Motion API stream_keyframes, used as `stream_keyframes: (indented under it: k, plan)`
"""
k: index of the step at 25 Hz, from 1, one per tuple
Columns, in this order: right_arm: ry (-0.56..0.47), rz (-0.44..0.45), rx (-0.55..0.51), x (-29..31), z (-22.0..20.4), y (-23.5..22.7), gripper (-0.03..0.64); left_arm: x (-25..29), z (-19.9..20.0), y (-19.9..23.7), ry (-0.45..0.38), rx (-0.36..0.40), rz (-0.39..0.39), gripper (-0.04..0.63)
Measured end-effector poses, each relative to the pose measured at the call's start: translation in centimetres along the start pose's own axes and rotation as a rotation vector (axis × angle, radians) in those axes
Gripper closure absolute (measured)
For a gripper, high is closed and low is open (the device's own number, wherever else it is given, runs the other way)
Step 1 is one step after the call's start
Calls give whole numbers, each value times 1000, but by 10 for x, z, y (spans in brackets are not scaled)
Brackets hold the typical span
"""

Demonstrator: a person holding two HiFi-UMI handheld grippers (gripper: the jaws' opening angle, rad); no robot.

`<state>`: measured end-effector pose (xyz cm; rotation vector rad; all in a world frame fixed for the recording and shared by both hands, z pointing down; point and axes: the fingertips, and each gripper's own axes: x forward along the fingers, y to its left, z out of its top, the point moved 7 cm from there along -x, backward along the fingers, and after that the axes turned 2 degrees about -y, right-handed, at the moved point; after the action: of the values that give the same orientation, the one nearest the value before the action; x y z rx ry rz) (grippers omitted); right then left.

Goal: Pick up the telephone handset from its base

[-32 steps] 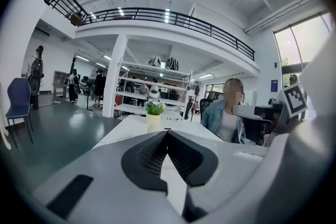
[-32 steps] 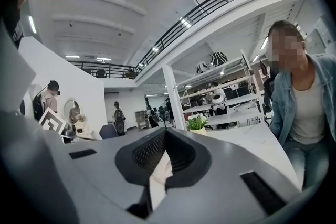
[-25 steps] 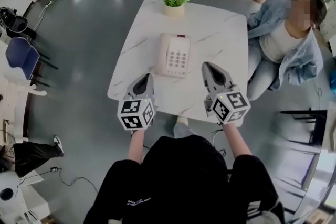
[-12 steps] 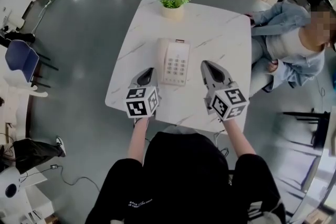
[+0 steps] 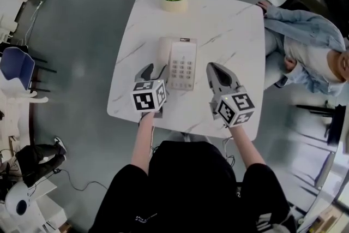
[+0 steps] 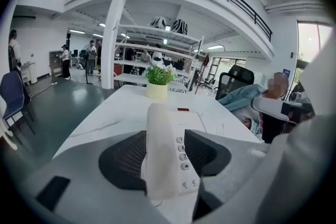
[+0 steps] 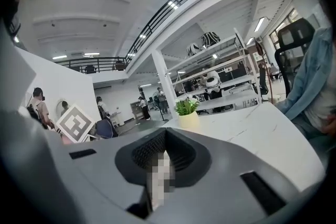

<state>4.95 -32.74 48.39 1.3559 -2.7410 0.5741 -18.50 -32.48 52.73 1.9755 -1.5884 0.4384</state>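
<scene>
Left gripper view has the handset (image 6: 159,155) lying on its base (image 6: 190,122) on the table (image 6: 105,118). It sits between the jaws of the left gripper (image 6: 165,139), which have just been opening and stand apart. Its near end is cut off behind them. Right gripper (image 7: 165,132) is clenched on nothing, near the base.

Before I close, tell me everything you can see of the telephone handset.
The handset is a long, rounded cream bar, plastic by its look, lying in its cradle along the left side of the keypad base on the white table. Its near end sits between the jaws of the left gripper, which have just been opening; the pads do not seem to press it.
</scene>
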Motion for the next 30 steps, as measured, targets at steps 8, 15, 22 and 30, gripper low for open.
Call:
stream_keyframes:
  k: [8,15,22,30]
  plan:
    - [3,-30,45,14,-19,-12,627,40,-10,5,92,17,-5,345]
    - [23,-35,56,15,-26,-12,627,56,-16,6,168,49,27,348]
    - [28,-42,60,18,-30,-14,627,59,-15,5,200,68,57,368]
    - [25,-52,60,19,-29,-17,627,57,-17,8,164,11,48,379]
